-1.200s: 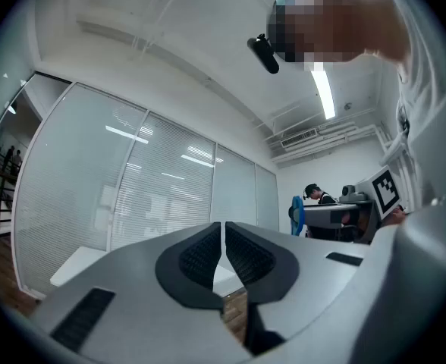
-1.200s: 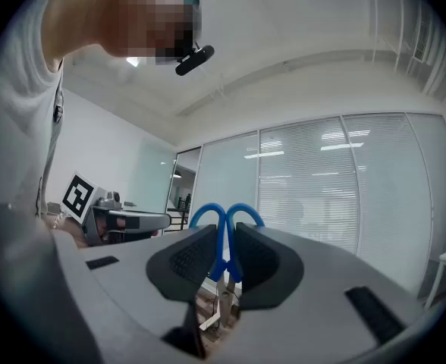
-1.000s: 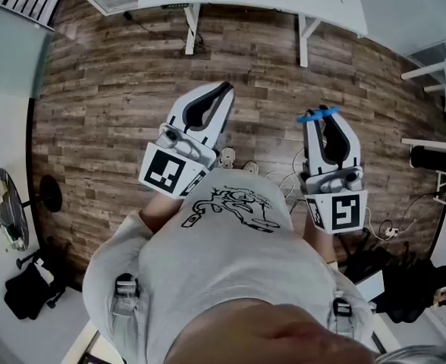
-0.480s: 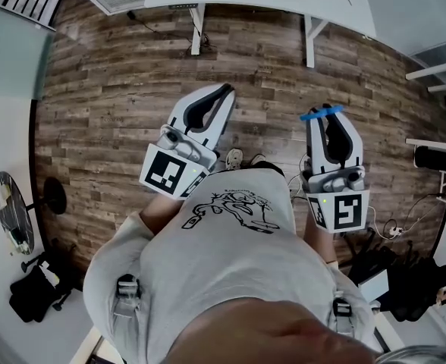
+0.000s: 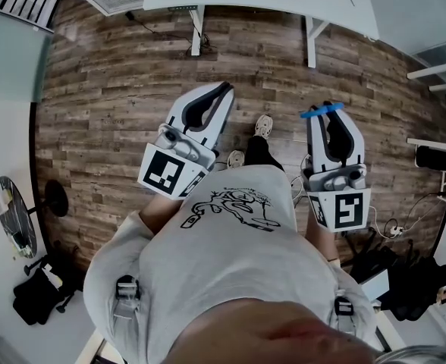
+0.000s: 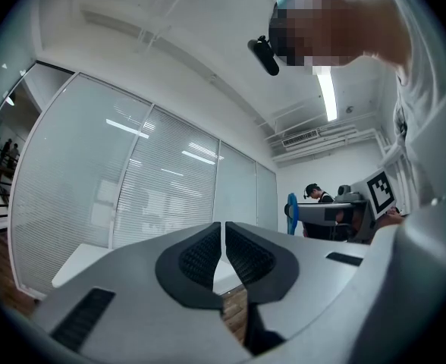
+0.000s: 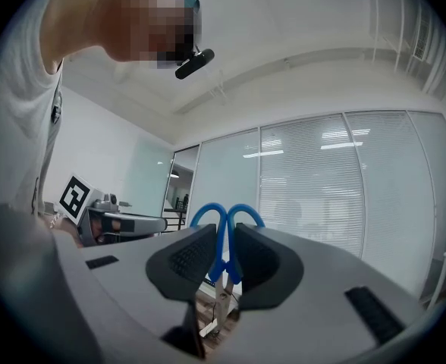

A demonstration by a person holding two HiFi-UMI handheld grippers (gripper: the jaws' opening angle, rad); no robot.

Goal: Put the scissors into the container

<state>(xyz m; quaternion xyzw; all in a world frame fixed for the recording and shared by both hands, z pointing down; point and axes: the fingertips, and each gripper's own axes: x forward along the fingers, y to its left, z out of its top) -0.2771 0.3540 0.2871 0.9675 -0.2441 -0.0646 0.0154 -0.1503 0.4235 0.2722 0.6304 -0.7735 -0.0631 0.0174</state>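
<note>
At centre right of the head view, blue-handled metal scissors (image 5: 321, 112) are pinched by the handles, it seems, between the jaws of the right gripper (image 5: 328, 124). At centre left, the left gripper (image 5: 221, 91) is shown with jaws pressed together, above a brown wooden floor (image 5: 117, 89).

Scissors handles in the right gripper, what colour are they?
Blue. The scissors show best in the right gripper view, handles gripped between the jaws.

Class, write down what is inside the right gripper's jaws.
The scissors: their blue loops stick out past the right gripper's tips, and the metal blades run down below. The pads cover the handles' sides.
</note>
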